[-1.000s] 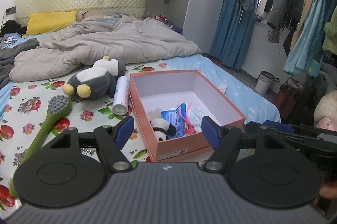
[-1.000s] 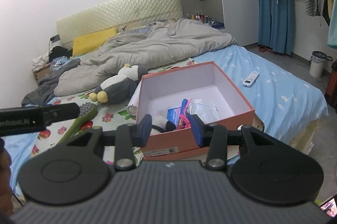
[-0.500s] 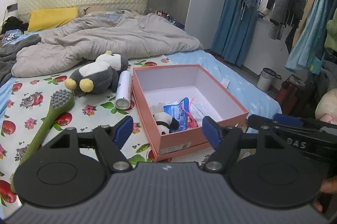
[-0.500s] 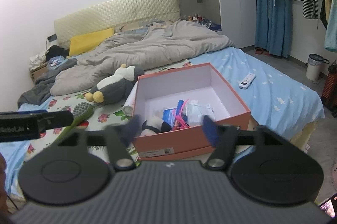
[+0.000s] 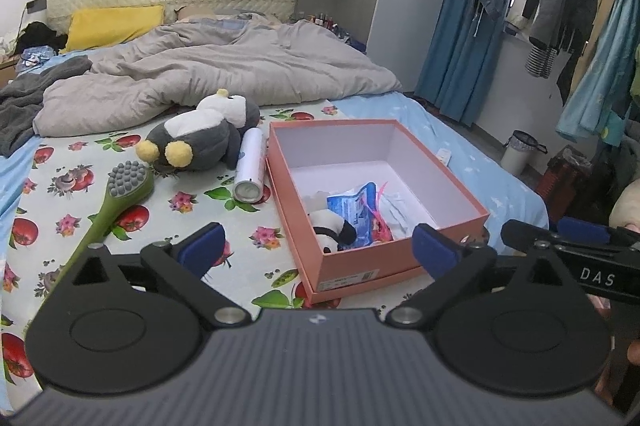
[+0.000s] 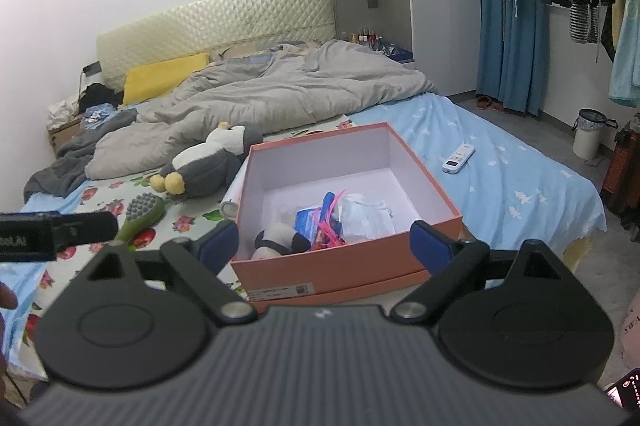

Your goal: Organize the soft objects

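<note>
A grey and white penguin plush (image 5: 200, 141) (image 6: 208, 163) lies on the fruit-print sheet left of an open orange box (image 5: 404, 258) (image 6: 344, 274). Inside the box lie a small panda plush (image 5: 332, 228) (image 6: 280, 238), a blue packet (image 5: 354, 207) (image 6: 310, 220) and a clear plastic bag (image 6: 366, 214). My left gripper (image 5: 318, 250) hovers in front of the box's near corner, its jaws opening with nothing between them. My right gripper (image 6: 324, 240) hangs before the box's near wall, its jaws also opening and empty. Each gripper shows at the edge of the other's view.
A white spray can (image 5: 250, 169) lies between penguin and box. A green massage brush (image 5: 120, 197) (image 6: 142, 216) rests on the sheet at left. A rumpled grey duvet (image 5: 224, 73) covers the far bed. A white remote (image 6: 458, 157) lies on the blue sheet; a bin (image 6: 588, 133) stands on the floor.
Both grippers' jaws have spread wider, the right one much more. The hands have hardly moved and nothing on the bed has shifted.
</note>
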{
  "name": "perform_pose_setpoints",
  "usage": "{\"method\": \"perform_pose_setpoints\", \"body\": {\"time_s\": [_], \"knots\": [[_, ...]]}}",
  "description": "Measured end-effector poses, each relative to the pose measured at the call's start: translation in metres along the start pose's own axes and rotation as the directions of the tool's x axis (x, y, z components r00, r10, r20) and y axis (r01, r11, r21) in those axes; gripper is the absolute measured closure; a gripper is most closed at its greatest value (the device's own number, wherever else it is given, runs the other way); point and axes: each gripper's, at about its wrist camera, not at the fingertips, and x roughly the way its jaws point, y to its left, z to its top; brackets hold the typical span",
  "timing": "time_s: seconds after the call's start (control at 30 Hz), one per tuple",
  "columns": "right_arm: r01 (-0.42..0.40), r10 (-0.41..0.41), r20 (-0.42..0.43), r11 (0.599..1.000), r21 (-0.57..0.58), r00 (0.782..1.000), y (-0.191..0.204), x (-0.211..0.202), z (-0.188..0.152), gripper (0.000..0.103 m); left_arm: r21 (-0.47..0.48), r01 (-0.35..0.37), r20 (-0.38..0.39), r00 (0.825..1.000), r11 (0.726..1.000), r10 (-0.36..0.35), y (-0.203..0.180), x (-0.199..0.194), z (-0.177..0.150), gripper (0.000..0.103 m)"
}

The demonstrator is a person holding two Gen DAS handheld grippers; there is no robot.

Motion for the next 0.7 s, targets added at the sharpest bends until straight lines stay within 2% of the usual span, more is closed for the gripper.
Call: {"method": "perform_pose_setpoints", "body": {"time_s": [0.07, 0.1, 0.7], "knots": [[0.002, -0.002, -0.001, 1.0, -0.008, 1.0, 0.0018, 0.0002, -0.0001, 0.009, 0.001, 0.002, 0.0, 1.0, 1.0, -0.002, -0.0003, -0.0003, 0.0002, 0.001], [0.003, -0.003, 0.0, 1.0, -0.009, 1.0, 0.002, -0.0001, -0.0002, 0.0, 0.002, 0.001, 0.001, 1.0, 1.0, -0.001, -0.0003, -0.0002, 0.0002, 0.001], [0.012, -0.012, 0.006, 1.0, -0.019, 1.0, 0.0061, -0.0025, -0.0011, 0.0, 0.02, -0.001, -0.027, 1.0, 1.0, 0.002, -0.0036, -0.0013, -0.0036, 0.001]]}}
